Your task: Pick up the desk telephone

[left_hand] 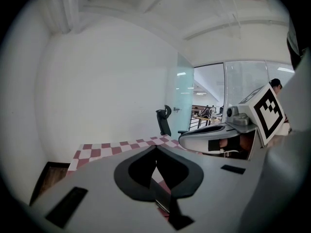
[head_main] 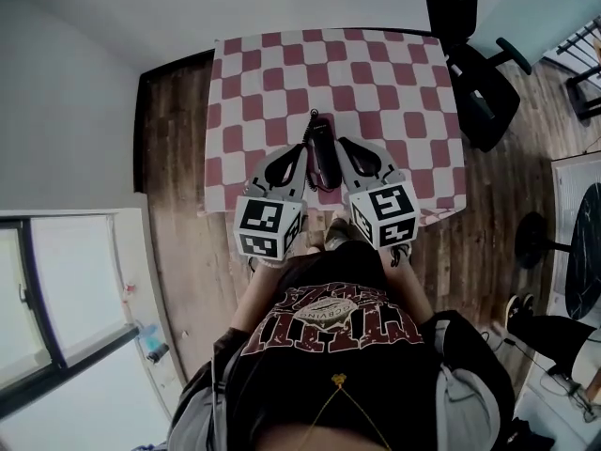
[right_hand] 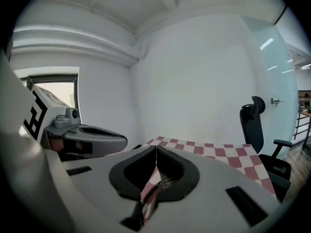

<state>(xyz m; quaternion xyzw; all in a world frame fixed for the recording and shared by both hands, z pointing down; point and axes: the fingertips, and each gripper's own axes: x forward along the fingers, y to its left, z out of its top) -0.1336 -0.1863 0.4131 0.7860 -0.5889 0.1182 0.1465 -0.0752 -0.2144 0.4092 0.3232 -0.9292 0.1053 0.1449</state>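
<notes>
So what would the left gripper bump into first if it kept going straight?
Probably the checkered tablecloth: the left gripper tips slightly down, and its own view shows only cloth ahead. The telephone lies close on its right, so it might brush that.

The counter [head_main: 413, 83] sits at upper centre of the frame. Its top is square and covered edge to edge by a red-and-white checked cloth [head_main: 272, 83]. One item lies on the cloth, a dark desk telephone [head_main: 325, 154], set lengthwise at the lower middle of the top with its cord at the upper end. The counter stands on a dark wood-plank floor [head_main: 174, 177], visible to its left and right.
</notes>
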